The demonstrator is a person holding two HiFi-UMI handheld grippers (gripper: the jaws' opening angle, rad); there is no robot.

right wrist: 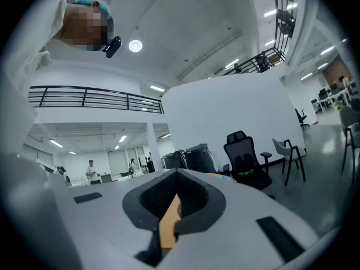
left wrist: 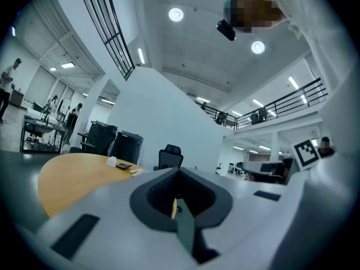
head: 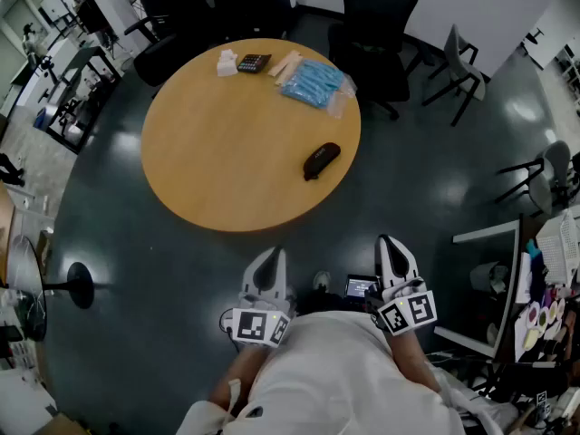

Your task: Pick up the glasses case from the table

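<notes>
The black glasses case (head: 321, 160) lies on the right part of the round wooden table (head: 227, 143), near its edge. Both grippers are held close to the person's body, well short of the table and pointing toward it. The left gripper (head: 272, 254) has its jaws together with nothing between them, and so does the right gripper (head: 388, 240). In the left gripper view the left gripper (left wrist: 179, 172) looks level across the room, with the table (left wrist: 73, 173) to its left. The right gripper (right wrist: 177, 174) faces an office chair. The case shows in neither gripper view.
At the table's far side lie a calculator (head: 254, 62), a white packet (head: 227, 62), wooden sticks (head: 286, 64) and a blue plastic pack (head: 313, 83). Black office chairs (head: 376, 16) and a grey chair (head: 462, 66) stand behind it. A cluttered desk (head: 544, 297) is at the right.
</notes>
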